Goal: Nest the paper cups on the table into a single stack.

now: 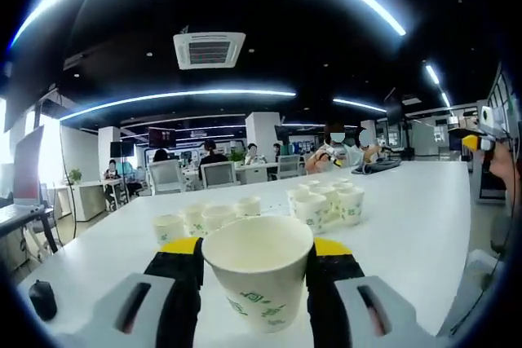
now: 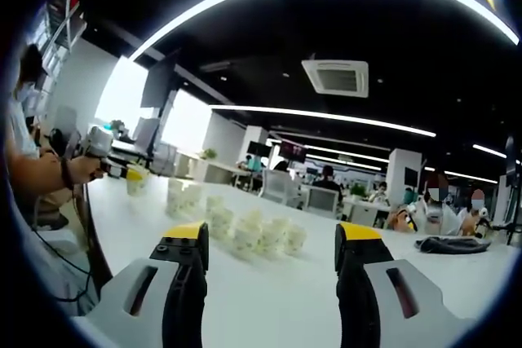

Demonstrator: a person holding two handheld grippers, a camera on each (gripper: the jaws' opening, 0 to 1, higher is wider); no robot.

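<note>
Holding a white paper cup with green print (image 1: 259,279) pinched in our left hand-held gripper (image 1: 254,270) above the white tabletop (image 1: 408,218), we're eyeing the loose cups (image 1: 325,204) ahead; right hand-held gripper (image 2: 271,270) is hanging wide open, empty. Keep it upright, lower straight in.

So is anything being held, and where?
The left gripper holds a paper cup by its sides, just below the rim. The right gripper is open, holding nothing.

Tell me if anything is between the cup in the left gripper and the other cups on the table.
Nothing visible is. The held paper cup sits between the left gripper fingers, with bare white table between it and the loose cups.
</note>
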